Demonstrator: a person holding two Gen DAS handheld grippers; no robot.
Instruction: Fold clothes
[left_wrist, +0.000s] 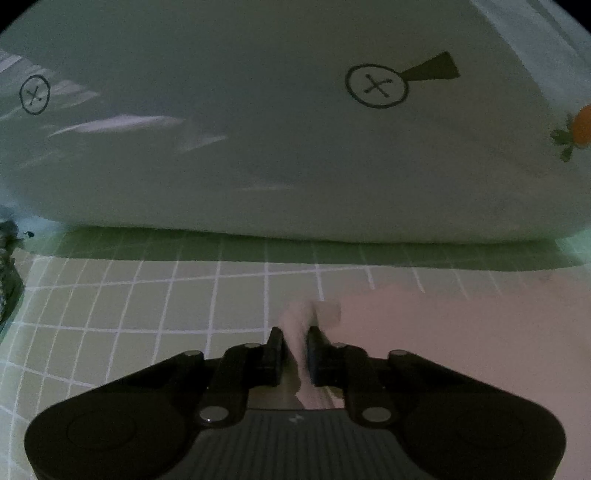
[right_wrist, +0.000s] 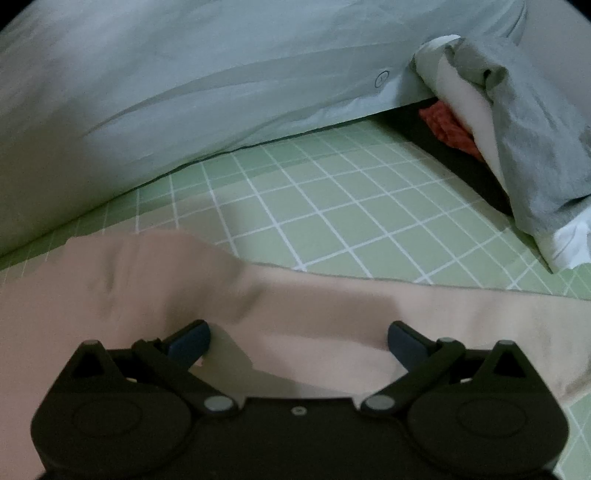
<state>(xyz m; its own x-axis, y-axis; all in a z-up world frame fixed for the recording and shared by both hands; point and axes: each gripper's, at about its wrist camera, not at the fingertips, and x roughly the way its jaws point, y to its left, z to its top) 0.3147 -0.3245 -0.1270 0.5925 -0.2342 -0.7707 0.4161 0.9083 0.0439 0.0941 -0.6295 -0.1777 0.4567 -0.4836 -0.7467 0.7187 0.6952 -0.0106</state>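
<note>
Left gripper (left_wrist: 295, 341): clenched on a bunched corner of the pink cloth (left_wrist: 461, 350).
Right gripper (right_wrist: 298, 338): released, jaws wide over the cloth's edge, nothing between them.
Cloth: spread on the green checked sheet (right_wrist: 332, 206), near its front edge.
Pillow (left_wrist: 258, 147): pale, behind the cloth.
Pile (right_wrist: 517, 140): grey and red clothes at the sheet's right edge.

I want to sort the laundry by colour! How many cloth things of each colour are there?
Pink garment: 1
Grey garment: 1
Red-orange cloth: 1
White cloth: 1
Pale blue pillow: 1
Green checked sheet: 1
Total: 6
</note>
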